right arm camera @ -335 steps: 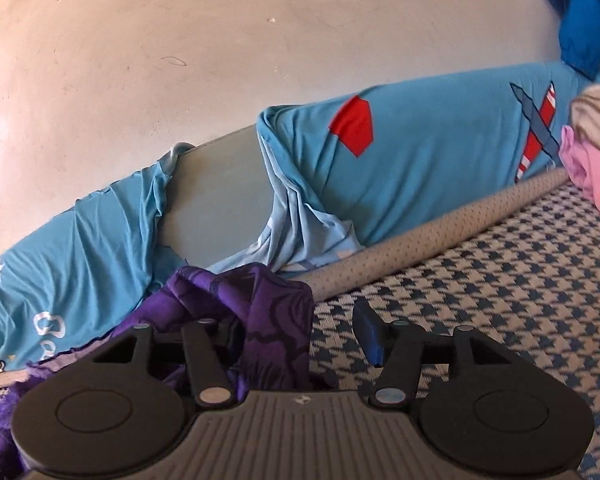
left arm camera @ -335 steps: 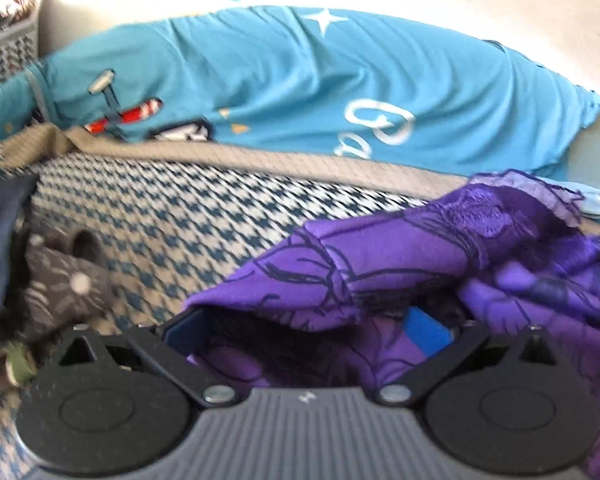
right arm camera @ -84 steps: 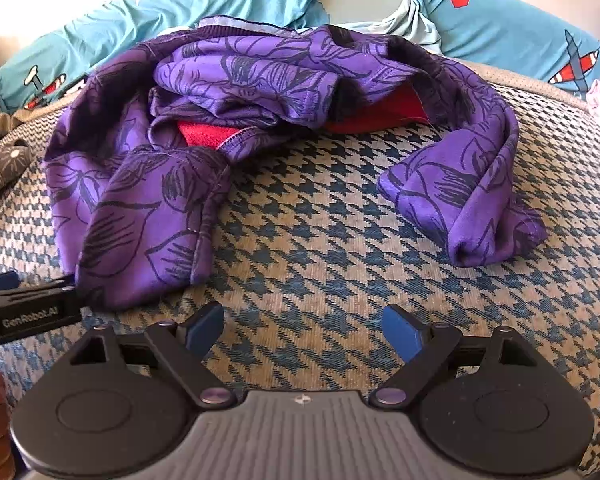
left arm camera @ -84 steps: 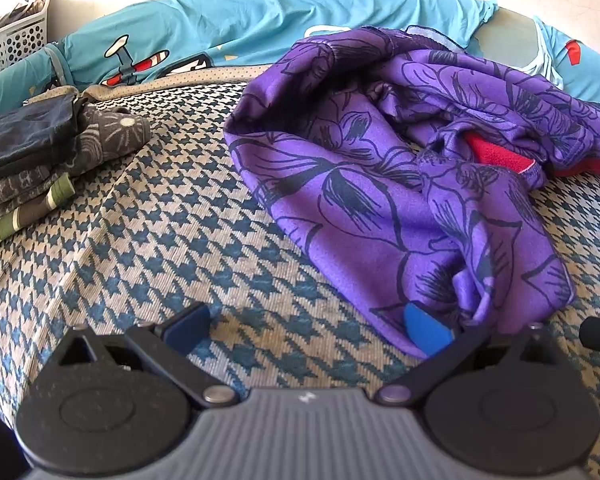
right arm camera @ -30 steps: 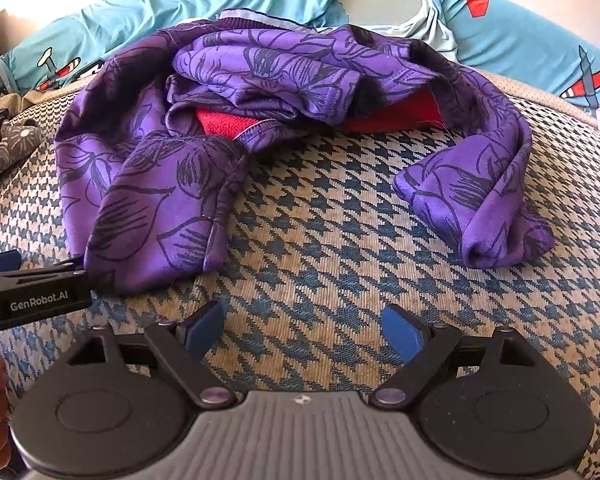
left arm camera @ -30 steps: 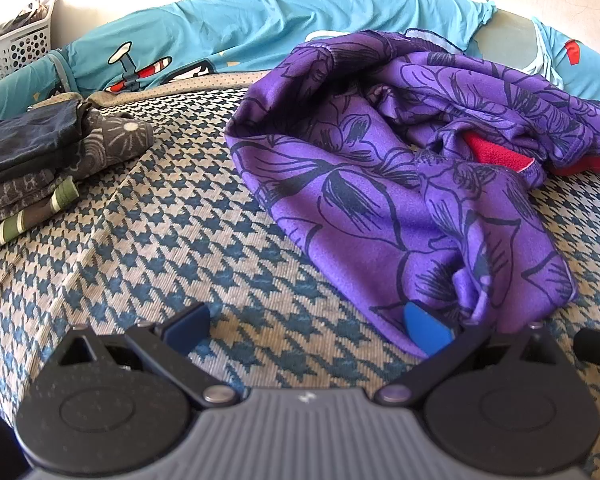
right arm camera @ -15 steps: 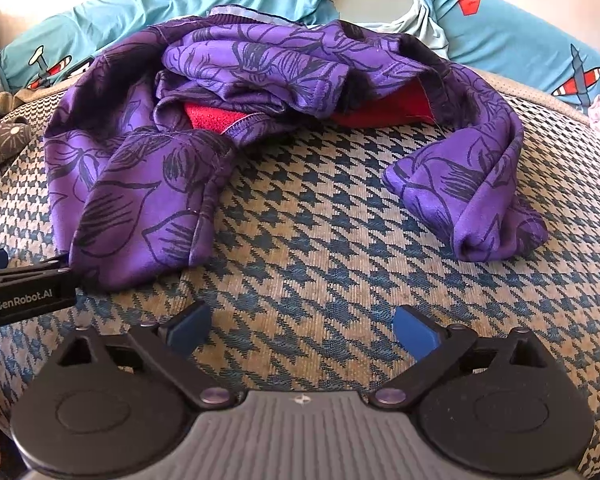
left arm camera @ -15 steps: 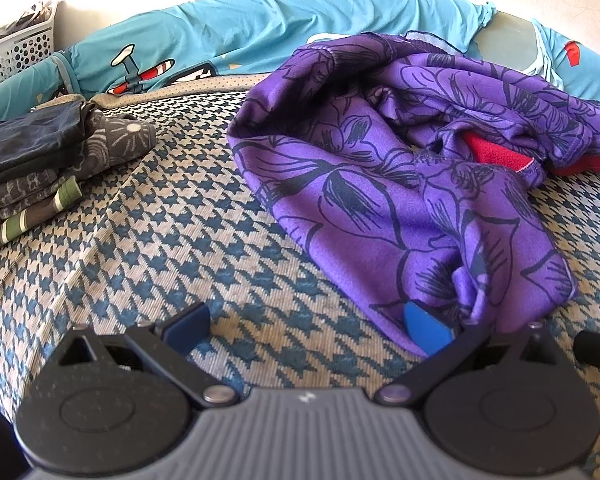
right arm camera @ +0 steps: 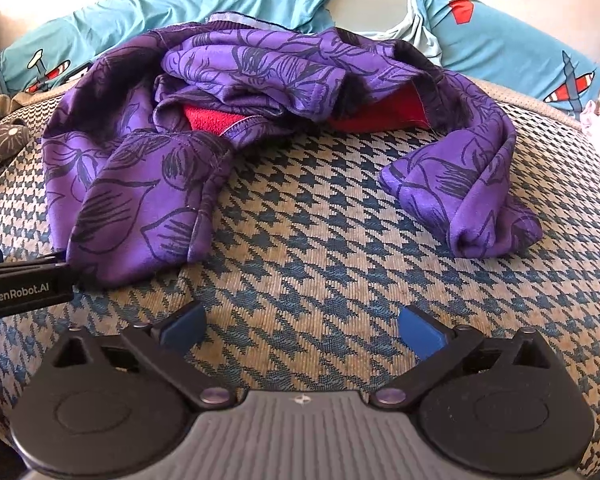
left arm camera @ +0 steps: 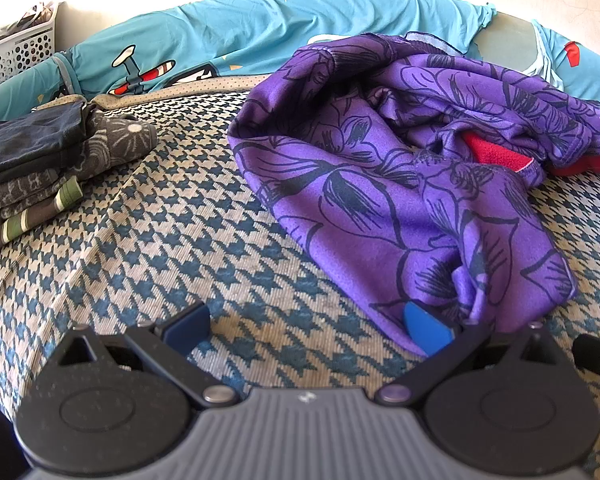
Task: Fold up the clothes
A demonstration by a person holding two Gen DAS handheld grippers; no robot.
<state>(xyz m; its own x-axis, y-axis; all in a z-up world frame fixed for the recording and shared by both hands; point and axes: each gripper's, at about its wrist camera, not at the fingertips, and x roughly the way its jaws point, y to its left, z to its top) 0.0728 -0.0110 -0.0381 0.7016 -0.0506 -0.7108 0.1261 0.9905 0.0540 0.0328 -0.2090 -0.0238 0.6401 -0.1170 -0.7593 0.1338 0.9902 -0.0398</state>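
**Purple garment lies crumpled on houndstooth bed**

Purple floral garment with red lining [right arm camera: 268, 128] sprawls unfolded across the blue-and-cream houndstooth cover [right arm camera: 308, 248]. The left gripper [left arm camera: 306, 322] stands wide, its right pad at the cloth's near hem. The right gripper [right arm camera: 300, 326], jaws opening, spans bare cover. A white perforated basket [left arm camera: 16, 54] holds indistinct items; folded dark clothes [left arm camera: 40, 160] sit left.

The garment [right arm camera: 148, 184] is purple with black flower lines and red lining. The bed cover [right arm camera: 308, 248] has a beige-and-blue houndstooth pattern. At twelve o'clock, the sheet [left arm camera: 236, 32] is turquoise with planes.
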